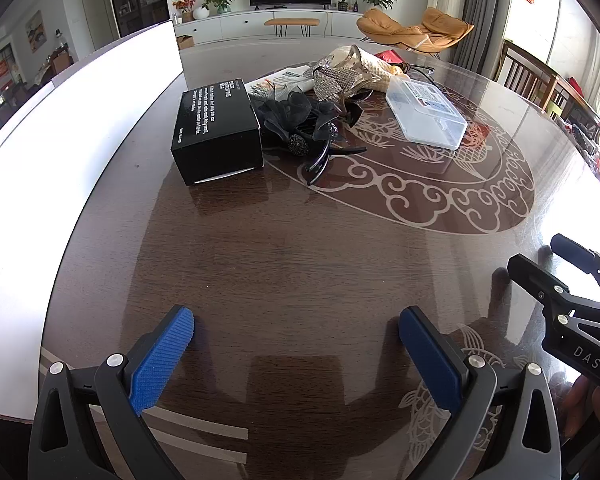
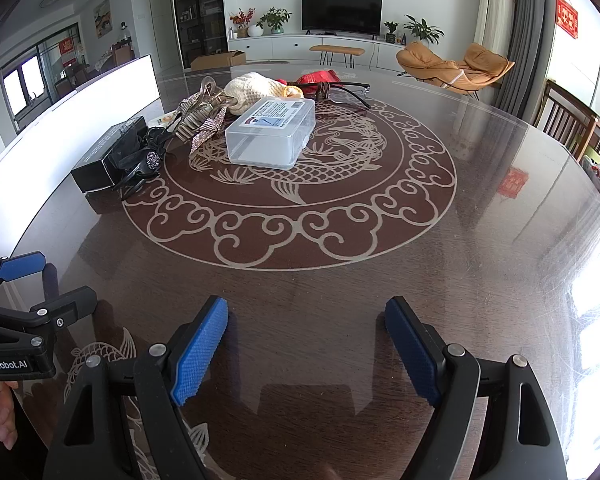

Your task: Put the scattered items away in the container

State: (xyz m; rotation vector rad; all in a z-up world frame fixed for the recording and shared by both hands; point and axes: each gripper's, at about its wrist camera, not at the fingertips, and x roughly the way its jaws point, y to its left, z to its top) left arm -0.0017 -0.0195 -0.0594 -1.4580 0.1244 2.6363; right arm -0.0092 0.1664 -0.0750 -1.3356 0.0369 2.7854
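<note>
Blue-padded fingers of the left gripper (image 1: 296,330) and right gripper (image 2: 306,320) stand spread, nothing between them, low over the dark glossy tabletop (image 1: 300,264). Upper centre, the clear plastic container (image 2: 270,136) sits closed beside black hair clips (image 1: 300,124), a rhinestone clip (image 1: 332,78) and a black box (image 1: 218,128).

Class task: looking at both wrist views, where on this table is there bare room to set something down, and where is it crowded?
Free: the near table between both open grippers and the black box, plus the right side beyond the clear plastic box. Crowded: hair accessories piled between the boxes.
</note>
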